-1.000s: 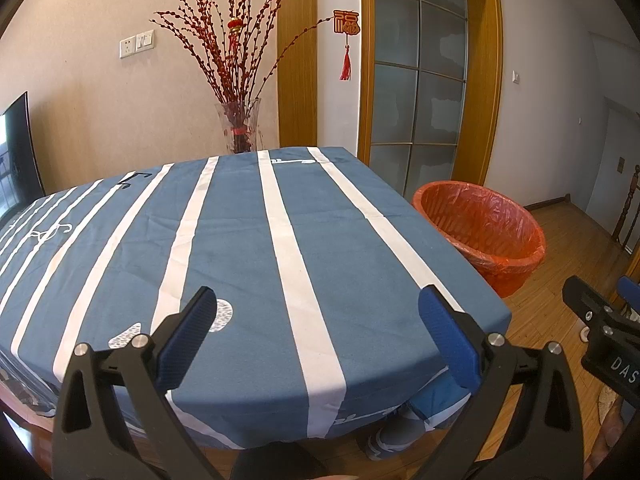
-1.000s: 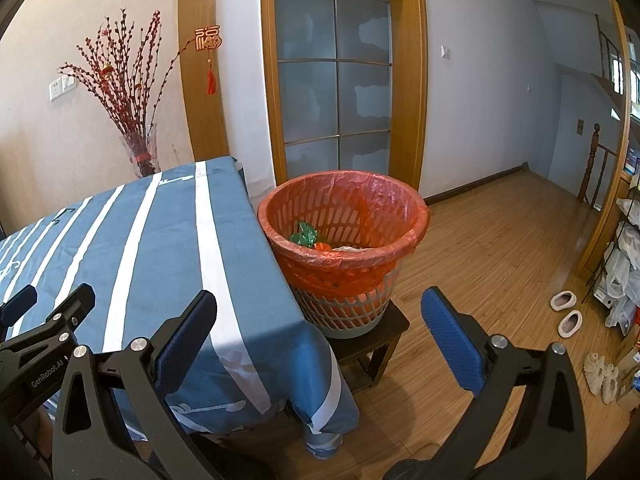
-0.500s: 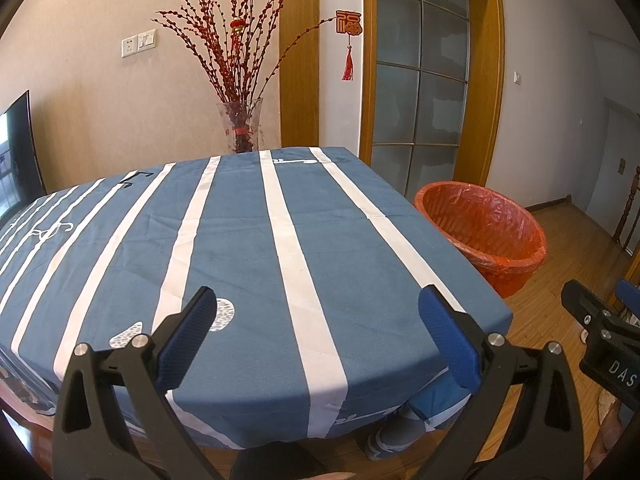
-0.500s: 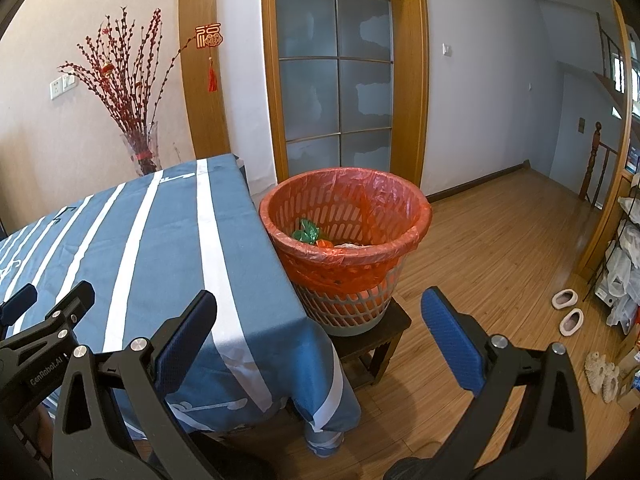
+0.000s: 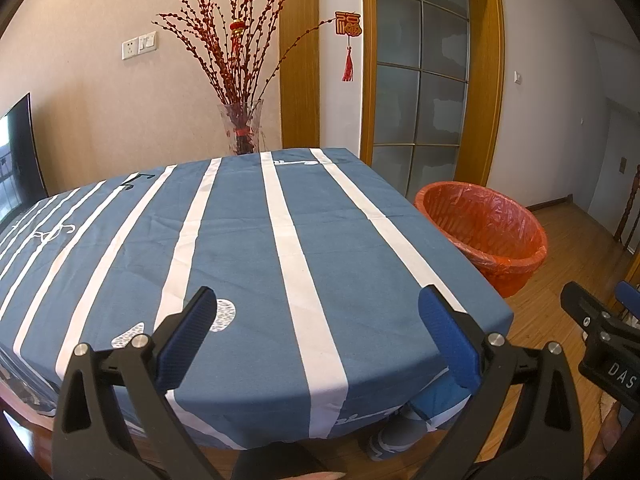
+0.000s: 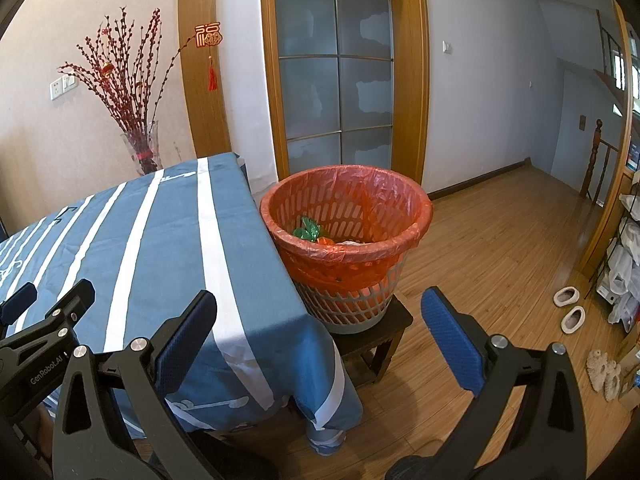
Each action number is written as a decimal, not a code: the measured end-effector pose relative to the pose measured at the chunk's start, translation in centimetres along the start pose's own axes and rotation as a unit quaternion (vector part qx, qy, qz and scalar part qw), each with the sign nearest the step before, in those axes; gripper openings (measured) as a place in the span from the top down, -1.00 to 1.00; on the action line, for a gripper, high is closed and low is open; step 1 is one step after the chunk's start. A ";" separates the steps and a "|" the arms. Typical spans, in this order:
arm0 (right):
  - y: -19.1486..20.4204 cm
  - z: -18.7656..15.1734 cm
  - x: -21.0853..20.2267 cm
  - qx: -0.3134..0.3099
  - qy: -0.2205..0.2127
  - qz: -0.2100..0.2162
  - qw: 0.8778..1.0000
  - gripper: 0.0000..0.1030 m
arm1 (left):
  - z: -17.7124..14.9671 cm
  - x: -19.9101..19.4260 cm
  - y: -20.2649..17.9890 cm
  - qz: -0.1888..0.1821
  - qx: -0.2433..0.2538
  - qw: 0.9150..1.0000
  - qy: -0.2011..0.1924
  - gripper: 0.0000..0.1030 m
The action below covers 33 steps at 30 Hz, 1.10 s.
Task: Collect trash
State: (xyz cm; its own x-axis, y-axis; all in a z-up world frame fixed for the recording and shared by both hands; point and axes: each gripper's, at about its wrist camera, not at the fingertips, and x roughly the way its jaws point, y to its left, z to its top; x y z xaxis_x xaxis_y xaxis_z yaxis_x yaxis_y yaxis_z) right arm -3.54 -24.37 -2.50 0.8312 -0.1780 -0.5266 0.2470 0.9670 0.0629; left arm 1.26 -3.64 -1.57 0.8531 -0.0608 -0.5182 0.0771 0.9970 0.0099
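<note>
A basket lined with an orange bag (image 6: pixel 347 236) stands on a low dark stool (image 6: pixel 380 332) at the table's right side; it also shows in the left wrist view (image 5: pixel 486 228). Green and orange trash (image 6: pixel 310 233) lies inside it. My left gripper (image 5: pixel 318 320) is open and empty over the near edge of the blue striped tablecloth (image 5: pixel 240 240). My right gripper (image 6: pixel 318 320) is open and empty, held near the table's right corner in front of the basket. No loose trash shows on the cloth.
A glass vase of red branches (image 5: pixel 240 128) stands behind the table's far edge. A glass door with a wooden frame (image 6: pixel 336 72) is behind the basket. Slippers (image 6: pixel 568 306) lie on the wooden floor at the right, by a rack of bags (image 6: pixel 624 264).
Both views have shifted very slightly; the basket sits a touch further right and higher in the right wrist view. Both grippers stay open.
</note>
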 end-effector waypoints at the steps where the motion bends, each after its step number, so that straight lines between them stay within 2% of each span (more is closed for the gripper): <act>1: 0.0 0.0 0.0 0.000 0.000 0.000 1.000 -0.96 | 0.0 0.0 0.0 0.000 0.000 1.000 0.000 -0.92; 33: 0.1 -0.2 0.0 0.000 0.002 0.002 1.000 -0.96 | 0.0 0.0 0.0 0.003 0.002 1.000 0.001 -0.92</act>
State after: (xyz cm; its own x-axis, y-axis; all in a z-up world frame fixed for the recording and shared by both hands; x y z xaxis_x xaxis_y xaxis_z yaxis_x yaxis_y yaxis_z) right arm -3.60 -24.21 -2.67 0.8300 -0.1733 -0.5301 0.2432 0.9678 0.0643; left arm 1.24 -3.65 -1.54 0.8528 -0.0550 -0.5194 0.0739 0.9971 0.0157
